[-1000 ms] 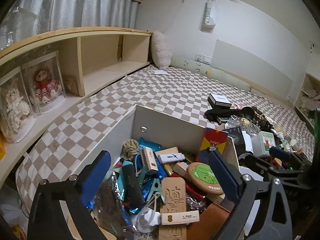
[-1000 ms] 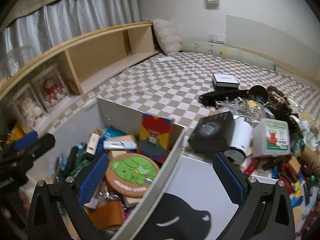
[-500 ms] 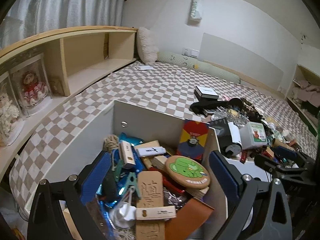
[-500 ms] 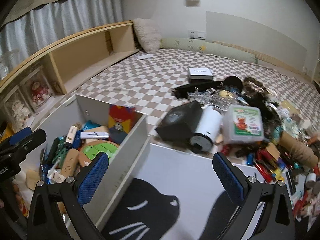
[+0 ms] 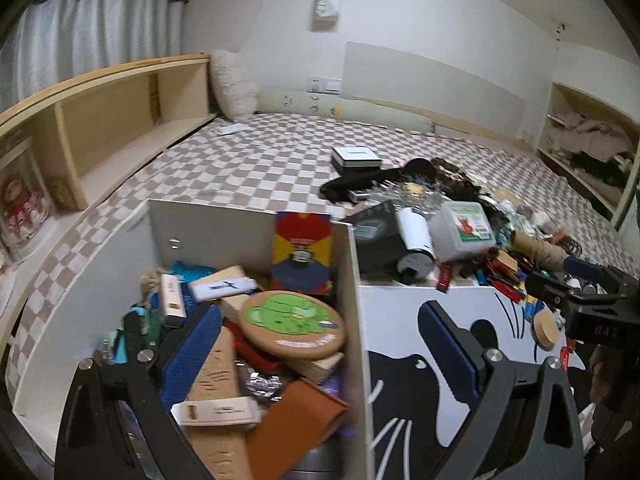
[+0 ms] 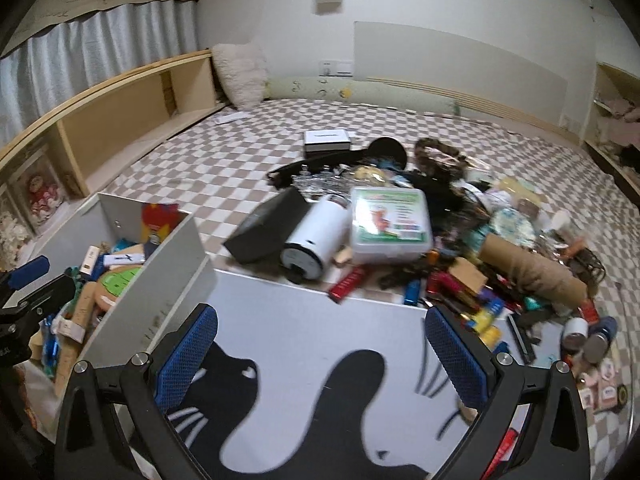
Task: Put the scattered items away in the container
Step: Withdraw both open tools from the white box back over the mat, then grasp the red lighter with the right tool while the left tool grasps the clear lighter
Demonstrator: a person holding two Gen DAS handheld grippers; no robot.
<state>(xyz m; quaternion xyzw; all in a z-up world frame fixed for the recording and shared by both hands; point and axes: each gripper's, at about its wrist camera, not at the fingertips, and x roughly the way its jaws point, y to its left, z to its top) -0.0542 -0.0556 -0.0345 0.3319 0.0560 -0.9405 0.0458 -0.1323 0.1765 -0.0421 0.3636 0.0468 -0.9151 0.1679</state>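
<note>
The white container (image 5: pixel 208 224) sits on the checkered bed, full of small items such as a round green coaster (image 5: pixel 294 330) and a brown wallet (image 5: pixel 296 428). It also shows in the right wrist view (image 6: pixel 176 264). My left gripper (image 5: pixel 320 348) is open and empty, straddling the container's right wall. My right gripper (image 6: pixel 320 356) is open and empty above the white lid with a black cat print (image 6: pixel 304 340). The scattered pile lies beyond: a white cylinder (image 6: pixel 316 236), a clear plastic box (image 6: pixel 390 220), a black box (image 6: pixel 268 228), a cardboard tube (image 6: pixel 528 268).
A wooden shelf unit (image 5: pixel 120 128) runs along the left with boxed dolls (image 5: pixel 24 200). A small black-and-white box (image 6: pixel 326 142) lies farther back on the bed. A fluffy pillow (image 6: pixel 240 76) leans at the headboard. Open shelves (image 5: pixel 588 152) stand at the right.
Both grippers have swung to the right. The left moved from over the container's middle to its right wall. The right moved from the container's edge to over the cat-print lid, toward the pile.
</note>
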